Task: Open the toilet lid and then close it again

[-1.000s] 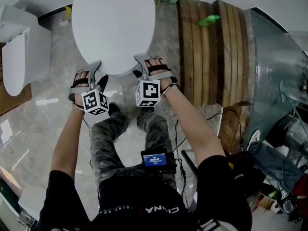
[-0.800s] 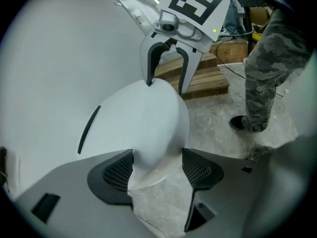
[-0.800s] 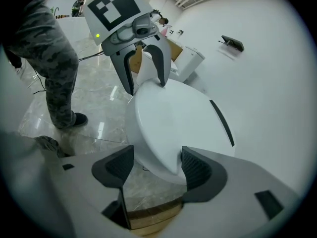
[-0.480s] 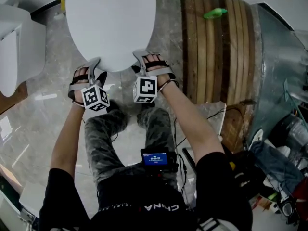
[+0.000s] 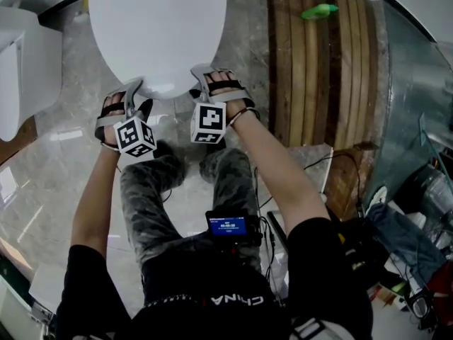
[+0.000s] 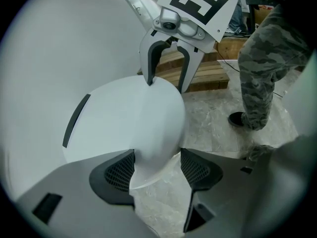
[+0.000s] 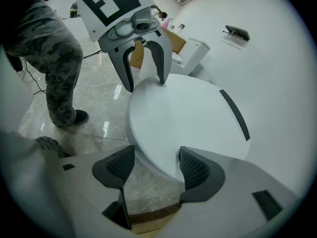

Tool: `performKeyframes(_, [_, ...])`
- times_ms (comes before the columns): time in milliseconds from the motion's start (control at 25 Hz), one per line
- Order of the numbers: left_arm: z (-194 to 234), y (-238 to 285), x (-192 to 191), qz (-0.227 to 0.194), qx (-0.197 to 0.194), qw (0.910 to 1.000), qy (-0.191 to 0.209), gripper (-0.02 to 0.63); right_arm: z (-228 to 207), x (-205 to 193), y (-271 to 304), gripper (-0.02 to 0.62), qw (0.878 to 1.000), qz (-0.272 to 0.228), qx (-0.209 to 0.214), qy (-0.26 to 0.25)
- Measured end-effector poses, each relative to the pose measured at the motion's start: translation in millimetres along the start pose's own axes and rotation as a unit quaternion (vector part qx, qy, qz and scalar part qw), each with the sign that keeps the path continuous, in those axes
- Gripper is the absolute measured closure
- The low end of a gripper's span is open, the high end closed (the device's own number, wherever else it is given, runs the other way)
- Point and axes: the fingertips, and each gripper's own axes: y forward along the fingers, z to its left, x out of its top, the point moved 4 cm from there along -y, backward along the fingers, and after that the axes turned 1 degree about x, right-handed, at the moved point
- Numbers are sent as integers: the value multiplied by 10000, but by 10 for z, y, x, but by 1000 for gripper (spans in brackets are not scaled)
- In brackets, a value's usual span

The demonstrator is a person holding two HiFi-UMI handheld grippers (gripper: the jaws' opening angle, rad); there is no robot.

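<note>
Two-handed job: toilet lid (image 5: 159,27) lying low, nearly flat. Left gripper (image 6: 156,166): jaws apart, just been closing, front rim between, unclamped. Right gripper (image 7: 151,166): apart round rim too. Risk: loose rim slips, lid slams.

Toilet lid (image 5: 156,34): far end cut off by top edge, everything under it hidden. Second toilet (image 5: 18,76), left, cut by frame edge. Waist device screen (image 5: 226,227): print too small to read. Clutter (image 5: 417,261), near right: items unclear.
</note>
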Motion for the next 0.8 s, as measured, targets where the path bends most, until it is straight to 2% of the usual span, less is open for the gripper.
performKeyframes(240, [-30, -126, 41, 135, -247, 9991, -323, 325, -4, 48, -119, 304, 9982, 97, 330, 482])
performKeyframes(480, [5, -628, 127, 133, -448, 9974, -549, 331, -70, 166, -636, 316, 9949, 226, 569, 807])
performKeyframes(560, [82, -912, 223, 118, -426, 9969, -657, 357, -140, 242, -931, 333, 9935, 250, 609, 924])
performKeyframes(680, [310, -1419, 436, -7, -262, 9963, -818, 437, -346, 431, -1451, 370, 9931, 234, 555, 1003])
performKeyframes(800, [592, -1981, 647, -198, -72, 9947, -1008, 496, -644, 676, -1999, 450, 9923, 167, 293, 1194])
